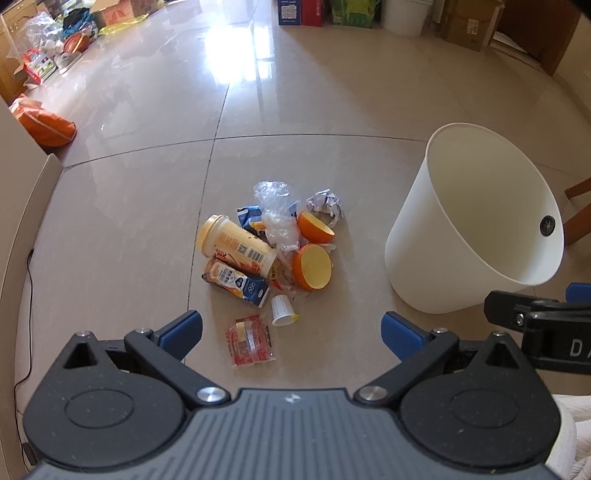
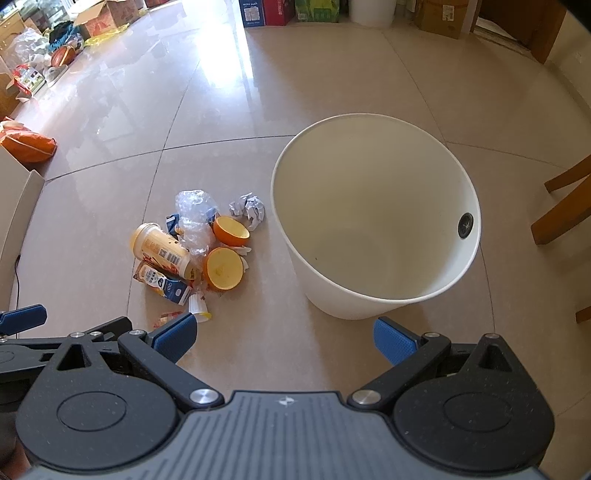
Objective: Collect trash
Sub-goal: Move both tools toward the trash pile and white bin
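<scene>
You're in a lived-in home room: glossy beige floor tiles [image 1: 295,110] stretch ahead of your claws, cardboard boxes [image 2: 103,16] and a basketball [image 1: 75,42] clutter the far left, and wooden chair legs [image 2: 561,206] stand to the right.

On the glossy beige tiled floor [image 1: 332,110] stands an upright, empty white plastic bin [image 1: 476,236], its inside bare. Just left of it lies a tight heap of trash: a yellow lidded cup [image 1: 236,251] on its side, a flattened blue-and-white milk carton [image 1: 236,282] against it, crumpled clear plastic film [image 1: 277,214], two hollow orange peel halves [image 1: 312,266] facing up, a ball of crumpled paper [image 1: 325,205], a small white ribbed cup [image 1: 281,310] tipped over, and a red wrapper [image 1: 249,339] nearest the camera.
</scene>
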`<state>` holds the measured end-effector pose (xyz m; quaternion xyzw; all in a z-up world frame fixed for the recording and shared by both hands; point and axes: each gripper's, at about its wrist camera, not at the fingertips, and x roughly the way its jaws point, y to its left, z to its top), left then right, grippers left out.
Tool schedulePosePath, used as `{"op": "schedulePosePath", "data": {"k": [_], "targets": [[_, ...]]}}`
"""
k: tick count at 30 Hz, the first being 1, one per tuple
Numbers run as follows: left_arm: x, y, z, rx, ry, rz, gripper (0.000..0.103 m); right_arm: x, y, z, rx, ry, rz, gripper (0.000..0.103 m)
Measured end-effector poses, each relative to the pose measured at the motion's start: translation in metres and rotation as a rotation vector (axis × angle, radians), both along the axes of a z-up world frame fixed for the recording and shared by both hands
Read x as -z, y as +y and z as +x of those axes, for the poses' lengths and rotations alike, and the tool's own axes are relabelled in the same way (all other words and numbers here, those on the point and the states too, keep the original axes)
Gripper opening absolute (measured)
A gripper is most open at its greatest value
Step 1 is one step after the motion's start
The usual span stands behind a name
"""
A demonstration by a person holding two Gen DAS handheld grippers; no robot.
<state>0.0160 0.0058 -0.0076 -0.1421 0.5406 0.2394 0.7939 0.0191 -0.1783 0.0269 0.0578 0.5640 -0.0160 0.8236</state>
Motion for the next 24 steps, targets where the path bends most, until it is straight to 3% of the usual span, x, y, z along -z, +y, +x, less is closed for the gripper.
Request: {"op": "schedulePosePath", "data": {"k": [3, 6, 24], "targets": [[0.004, 0.001, 0.004, 0.017, -0.016, -0.001, 0.102, 0.002, 0.0, 0.001, 0.005, -0.004, -0.01, 0.103], [0.008, 0.001, 0.006, -0.093, -0.035, 0.015, 0.102, 0.004, 0.0, 0.003, 0.013, -0.007, -0.011, 0.103], [0.035, 0.004, 0.023, -0.021, -0.124, 0.069, 0.102, 0.011, -0.004, 0.013, 0.023, -0.062, -0.119, 0.103]]}}
